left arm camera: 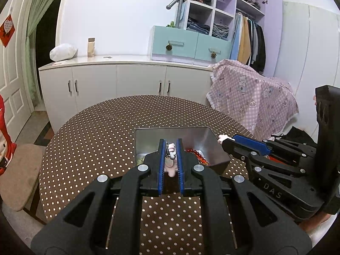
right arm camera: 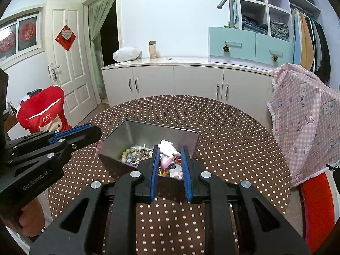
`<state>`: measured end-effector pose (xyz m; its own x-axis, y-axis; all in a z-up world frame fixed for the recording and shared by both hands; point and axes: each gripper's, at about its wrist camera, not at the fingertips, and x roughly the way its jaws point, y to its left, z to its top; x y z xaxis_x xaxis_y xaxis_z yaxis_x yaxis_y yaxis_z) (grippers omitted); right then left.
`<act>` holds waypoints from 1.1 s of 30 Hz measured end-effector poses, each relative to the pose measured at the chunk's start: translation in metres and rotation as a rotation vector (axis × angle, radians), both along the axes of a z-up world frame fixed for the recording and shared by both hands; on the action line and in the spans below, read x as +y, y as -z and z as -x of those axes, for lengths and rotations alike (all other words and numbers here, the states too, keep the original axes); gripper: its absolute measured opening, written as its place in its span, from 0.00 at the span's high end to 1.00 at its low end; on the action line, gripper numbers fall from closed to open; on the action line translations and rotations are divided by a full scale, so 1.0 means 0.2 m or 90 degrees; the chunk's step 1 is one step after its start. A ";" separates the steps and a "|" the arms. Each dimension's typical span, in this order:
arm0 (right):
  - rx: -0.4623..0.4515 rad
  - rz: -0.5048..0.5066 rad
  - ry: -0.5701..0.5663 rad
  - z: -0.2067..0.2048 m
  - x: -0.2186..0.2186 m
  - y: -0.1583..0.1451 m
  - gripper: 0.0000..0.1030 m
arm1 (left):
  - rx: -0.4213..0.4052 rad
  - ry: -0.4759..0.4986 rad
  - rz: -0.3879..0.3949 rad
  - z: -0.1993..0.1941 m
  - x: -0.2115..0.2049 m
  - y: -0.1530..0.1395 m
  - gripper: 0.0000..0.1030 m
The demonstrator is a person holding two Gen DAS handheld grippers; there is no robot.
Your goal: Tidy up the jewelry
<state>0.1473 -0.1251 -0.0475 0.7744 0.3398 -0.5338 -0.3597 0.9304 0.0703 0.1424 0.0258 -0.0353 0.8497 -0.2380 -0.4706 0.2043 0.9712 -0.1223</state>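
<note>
Metal tin [right arm camera: 136, 133] sits on dotted table [right arm camera: 233, 144], holding beads [right arm camera: 129, 150] and red beads [left arm camera: 197, 155]. Left claw [left arm camera: 170, 146] clenched on pink charm [left arm camera: 171, 165] above tin. Right claw [right arm camera: 170, 152] grasps white-pink plush charm [right arm camera: 167, 146] over tin.

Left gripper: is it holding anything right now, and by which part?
Yes. The left gripper pinches a pink charm on its chain, gripped around the middle, above the metal tin.

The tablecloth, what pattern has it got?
The tablecloth is brown with small white polka dots, clearest in the right wrist view.
</note>
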 end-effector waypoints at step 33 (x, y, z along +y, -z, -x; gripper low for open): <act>0.030 -0.019 0.031 0.00 -0.10 -0.02 0.56 | 0.024 0.004 -0.056 -0.05 -0.08 0.04 0.37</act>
